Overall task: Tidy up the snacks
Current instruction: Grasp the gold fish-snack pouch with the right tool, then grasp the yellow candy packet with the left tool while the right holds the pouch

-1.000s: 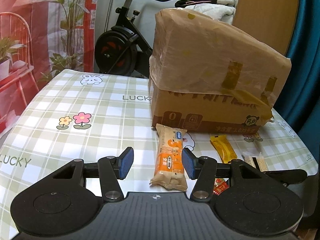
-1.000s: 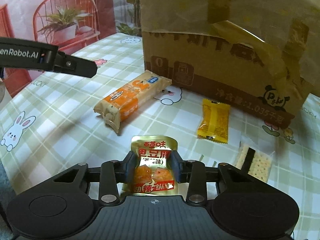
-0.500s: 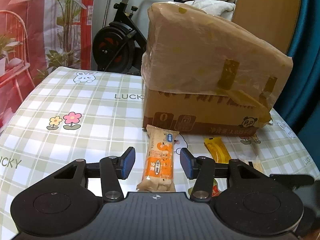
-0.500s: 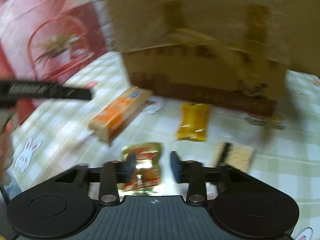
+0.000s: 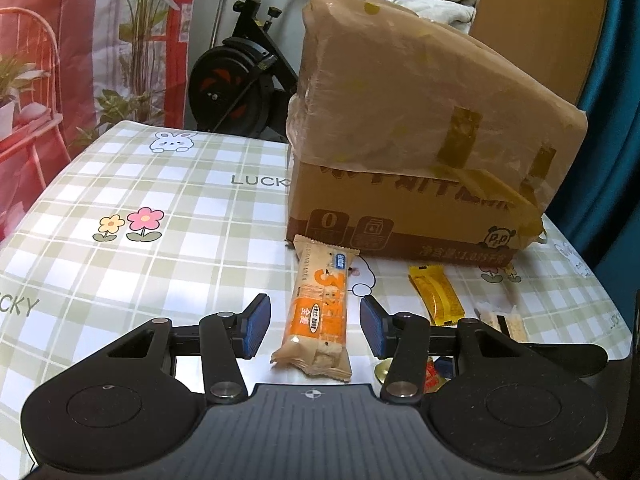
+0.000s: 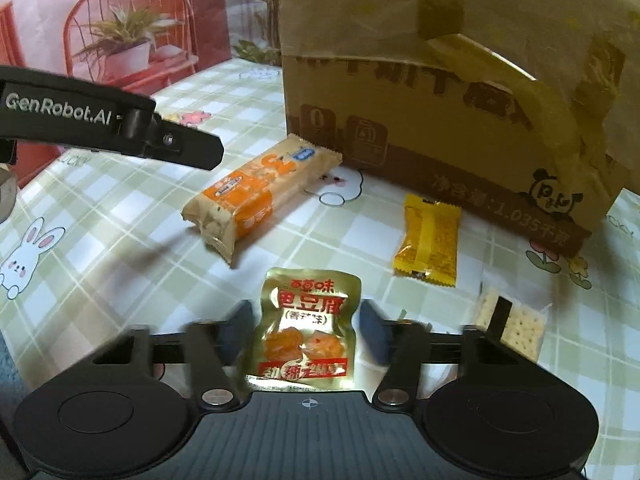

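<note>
From the left wrist, the left tongs (image 5: 313, 330) stand spread over the checked worktop (image 5: 160, 248), their blue pads clear on both sides of the orange biscuit pack (image 5: 322, 310), touching nothing. That pack lies flat with its long axis running away from the camera, its far crimped end just short of the cardboard box (image 5: 404, 216) and its near end between the pads. To the right lie a yellow sachet (image 5: 436, 294), slanted with its far end leaning left, and a clear cracker pack (image 5: 500, 320), partly hidden behind the tongs' arm. From the right wrist, the right tongs (image 6: 307, 330) are closing, blurred, with the gold tofu pouch (image 6: 308, 328) lying between the pads; whether the pads already press it cannot be told, though a narrow gap seems to show on each side. The pouch lies flat, long axis pointing away, its printed top towards the box (image 6: 440, 112). Beyond it the biscuit pack (image 6: 260, 196) lies on a diagonal, torn end nearer left, far end up right by the box. The yellow sachet (image 6: 428, 240) points nearly straight away, and the cracker pack (image 6: 516, 320) sits at the right. The left tongs' arm (image 6: 100, 120) reaches in from the left.
</note>
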